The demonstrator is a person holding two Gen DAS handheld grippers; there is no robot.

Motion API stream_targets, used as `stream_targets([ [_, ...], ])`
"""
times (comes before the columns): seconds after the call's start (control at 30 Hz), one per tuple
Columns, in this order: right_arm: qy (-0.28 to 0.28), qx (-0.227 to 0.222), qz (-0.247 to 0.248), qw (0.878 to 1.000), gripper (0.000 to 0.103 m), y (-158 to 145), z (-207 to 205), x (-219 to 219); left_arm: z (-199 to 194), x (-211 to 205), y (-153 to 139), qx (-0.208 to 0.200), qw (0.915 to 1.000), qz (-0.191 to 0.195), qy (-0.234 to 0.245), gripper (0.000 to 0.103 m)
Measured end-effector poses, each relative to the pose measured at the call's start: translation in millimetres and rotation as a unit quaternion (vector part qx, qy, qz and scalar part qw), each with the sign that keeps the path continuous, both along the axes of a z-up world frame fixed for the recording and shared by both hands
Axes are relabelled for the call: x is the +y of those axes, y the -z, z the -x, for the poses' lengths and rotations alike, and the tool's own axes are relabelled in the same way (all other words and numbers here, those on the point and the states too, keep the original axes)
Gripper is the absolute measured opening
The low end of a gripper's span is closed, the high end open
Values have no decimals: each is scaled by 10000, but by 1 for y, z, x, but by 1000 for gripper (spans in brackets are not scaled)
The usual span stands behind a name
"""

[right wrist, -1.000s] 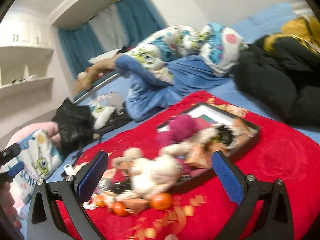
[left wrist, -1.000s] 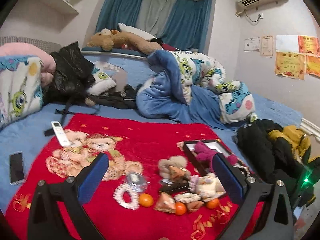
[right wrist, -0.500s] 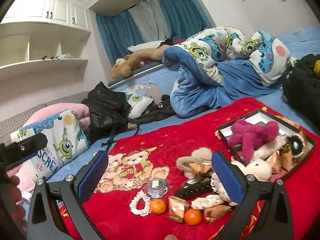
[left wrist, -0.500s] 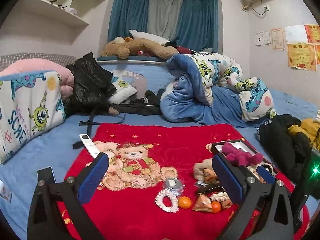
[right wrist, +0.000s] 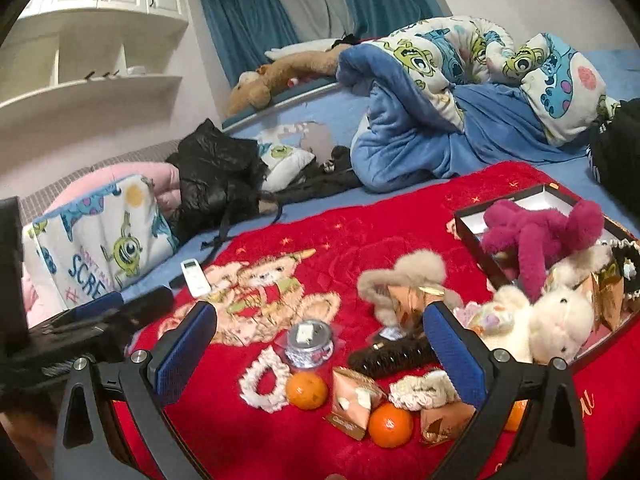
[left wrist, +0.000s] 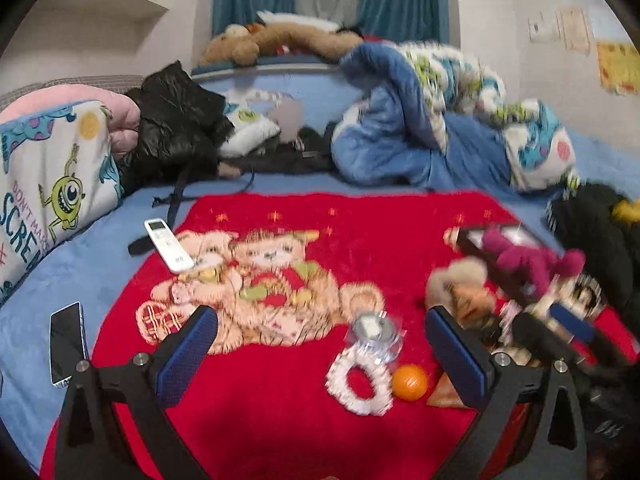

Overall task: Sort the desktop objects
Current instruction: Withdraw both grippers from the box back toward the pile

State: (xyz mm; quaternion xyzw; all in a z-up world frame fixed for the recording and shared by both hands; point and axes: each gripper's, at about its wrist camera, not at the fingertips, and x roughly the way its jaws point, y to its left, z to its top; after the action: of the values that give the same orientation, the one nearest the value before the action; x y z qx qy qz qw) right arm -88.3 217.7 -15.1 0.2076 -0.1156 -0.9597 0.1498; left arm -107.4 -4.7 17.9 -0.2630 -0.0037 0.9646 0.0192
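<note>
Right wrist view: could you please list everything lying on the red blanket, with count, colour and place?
Round oranges: two clearly seen, orange, near edge of the red plush blanket.
White frilly scrunchie ring: one, left of the oranges.
Clear tape roll: one, silvery, behind the ring.
Dark ridged hair clip: one, brown-black, centre.
Magenta plush toy: one, in the black shallow box at right.
White plush rabbit: one, at the box's front.
White remote control: one, left edge of the blanket.
Left claw: open, empty.
Right claw: open, empty.
</note>
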Motion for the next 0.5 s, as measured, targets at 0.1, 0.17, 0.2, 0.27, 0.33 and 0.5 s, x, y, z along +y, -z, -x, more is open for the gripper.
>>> stream_targets([
  [0.1,-23,-82,-121,9999,103,5,3,-2,9,0,19,-228,9995,201,-34,103],
  [0.17,-22,-161,-54,9999,103,8,7,-1,13,-2,28,-369,9989,277,40,103],
  [0.2,-51,-213,25,9998,103,10,9,1,14,-3,31,-399,9986,333,33,103],
  [0.27,-5,-284,68,9996,103,13,11,3,14,-5,36,-450,9978,474,-93,103],
  [0.33,56,-415,-13,9991,103,17,14,2,14,-7,39,-522,9977,436,-60,103],
  [0.5,-23,-622,97,9980,103,27,19,5,16,-5,48,-593,9971,470,-75,103],
])
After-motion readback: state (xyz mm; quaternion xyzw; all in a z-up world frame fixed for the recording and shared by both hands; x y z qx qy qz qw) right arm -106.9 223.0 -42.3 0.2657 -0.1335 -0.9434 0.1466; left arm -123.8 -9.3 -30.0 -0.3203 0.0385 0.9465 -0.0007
